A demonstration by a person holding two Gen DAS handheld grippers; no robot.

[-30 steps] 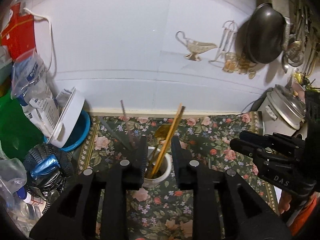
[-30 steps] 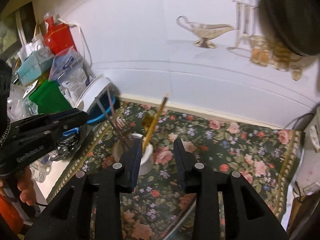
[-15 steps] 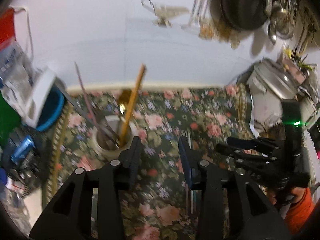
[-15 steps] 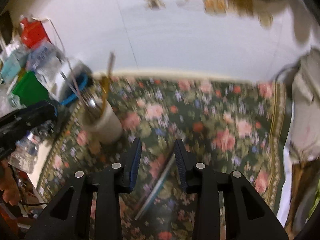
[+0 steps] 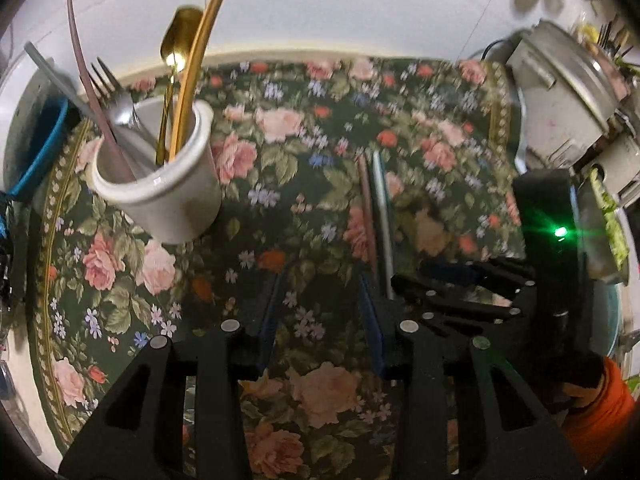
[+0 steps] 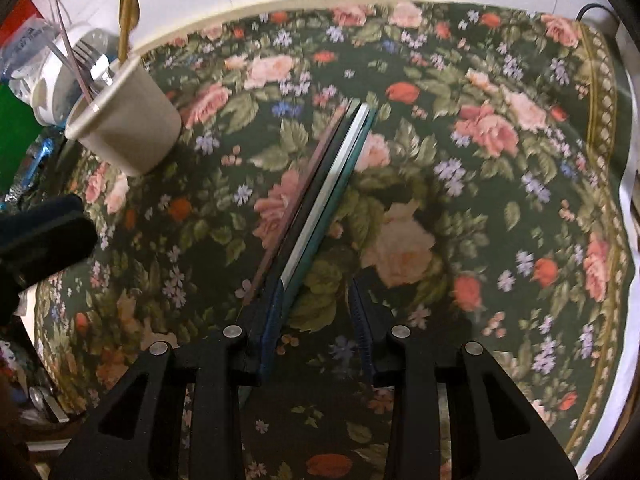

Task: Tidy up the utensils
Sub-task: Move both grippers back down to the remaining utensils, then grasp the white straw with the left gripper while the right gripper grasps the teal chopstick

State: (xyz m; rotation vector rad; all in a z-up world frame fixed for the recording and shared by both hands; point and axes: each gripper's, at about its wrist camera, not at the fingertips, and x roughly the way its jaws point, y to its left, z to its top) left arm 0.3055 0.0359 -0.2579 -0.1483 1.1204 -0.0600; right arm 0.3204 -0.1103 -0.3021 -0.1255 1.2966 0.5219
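Observation:
A white cup (image 5: 160,188) stands at the left on the floral cloth (image 5: 304,128). It holds a fork (image 5: 116,96), a gold spoon (image 5: 176,48) and long sticks. Several long thin utensils (image 6: 320,196), pink, black, pale and teal, lie side by side mid-cloth. My right gripper (image 6: 316,312) hangs open just above their near ends, which run past its left finger (image 6: 272,312). My left gripper (image 5: 320,308) is open over bare cloth, just left of the same utensils (image 5: 374,208), nothing between its pads. In the left wrist view the right gripper (image 5: 400,286) is close on the right.
A metal cooker (image 5: 560,92) stands at the cloth's right edge and a blue bowl (image 5: 36,152) at its left. Plastic bags and a green item (image 6: 12,128) crowd the left side. A white wall backs the cloth. An orange sleeve (image 5: 600,412) is low right.
Both grippers dropped toward the cloth and tipped downward, so the cup shifted to the upper left. The left jaws widened. The lying utensils came into view under the right gripper.

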